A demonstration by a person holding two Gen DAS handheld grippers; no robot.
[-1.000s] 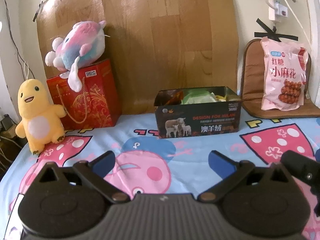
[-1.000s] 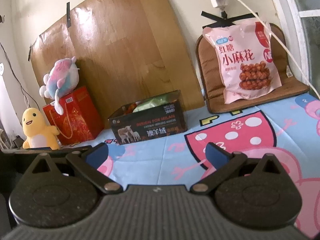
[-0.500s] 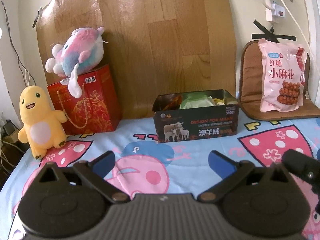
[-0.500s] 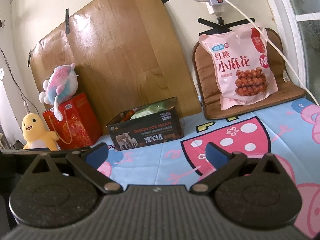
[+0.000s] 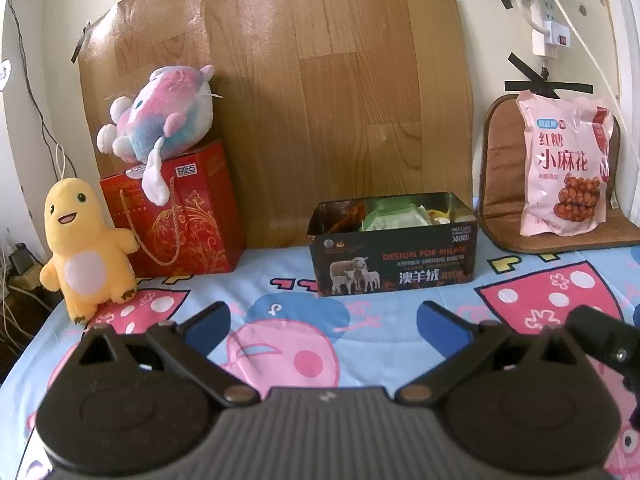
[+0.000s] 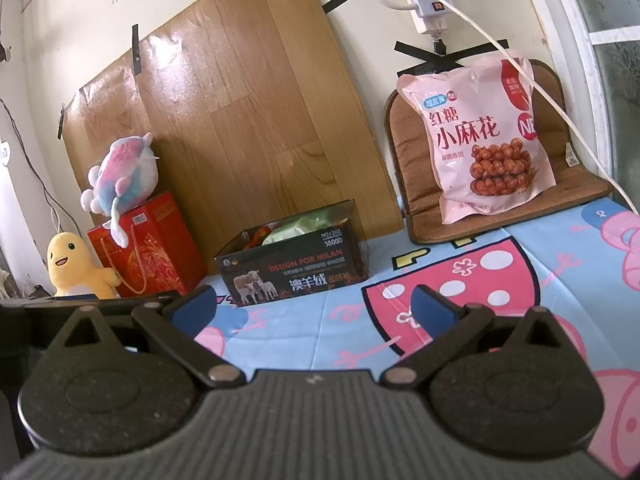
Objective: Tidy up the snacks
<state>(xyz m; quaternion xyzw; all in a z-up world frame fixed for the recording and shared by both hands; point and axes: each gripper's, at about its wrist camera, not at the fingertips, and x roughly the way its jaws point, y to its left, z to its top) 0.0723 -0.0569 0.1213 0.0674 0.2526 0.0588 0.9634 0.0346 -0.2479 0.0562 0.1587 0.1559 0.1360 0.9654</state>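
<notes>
both grippers, left gripper [image 5: 322,320] and right gripper [image 6: 314,300], jaws apart, empty, above bed. pink snack bag [image 6: 478,138] leans upright on brown cushion [image 6: 516,196], well apart from snack box [image 6: 292,260]. risk: slippery bag slides from pinch.

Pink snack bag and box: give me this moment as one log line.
left hand-held gripper open, empty | right hand-held gripper open, empty | pink snack bag leaning on brown cushion | dark box holds snacks

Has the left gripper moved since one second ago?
Yes. The left gripper pulled back from the black box, which now looks smaller and sits higher in the left wrist view.
</notes>
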